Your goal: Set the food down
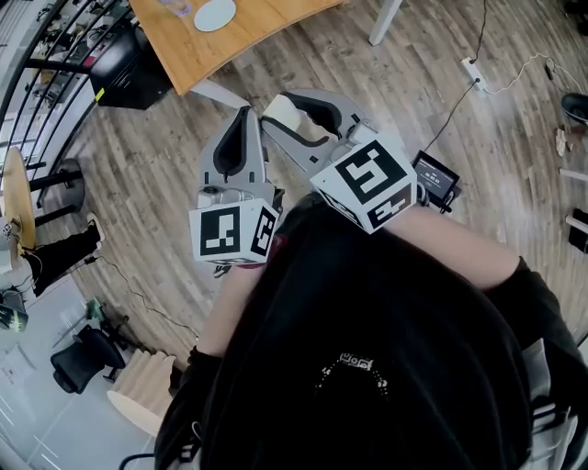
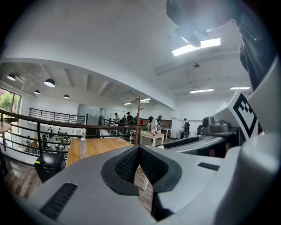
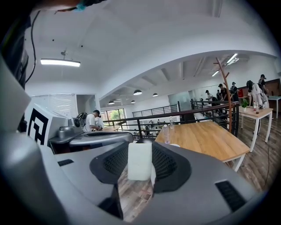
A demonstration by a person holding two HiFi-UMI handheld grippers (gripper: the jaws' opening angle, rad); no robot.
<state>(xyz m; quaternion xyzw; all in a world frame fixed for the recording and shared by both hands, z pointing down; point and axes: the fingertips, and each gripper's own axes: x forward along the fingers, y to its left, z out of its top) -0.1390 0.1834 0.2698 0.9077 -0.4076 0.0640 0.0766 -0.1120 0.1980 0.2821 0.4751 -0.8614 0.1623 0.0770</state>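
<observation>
Food, a pale block [image 3: 139, 161], is pinched between the fingers of the right gripper [image 3: 140, 153] and held above open wooden floor [image 1: 147, 174]. Just beside it, the left gripper [image 2: 138, 151] has its fingers pressed together on nothing. Ahead, the wooden bench [image 1: 241, 46] turns its curved near edge toward them. A plate [image 1: 215, 14] sits on it, with bare board alongside.

whitish food block [image 3: 139, 161], tan wooden table [image 1: 248, 27], black-and-white marker cube [image 1: 372, 179].
</observation>
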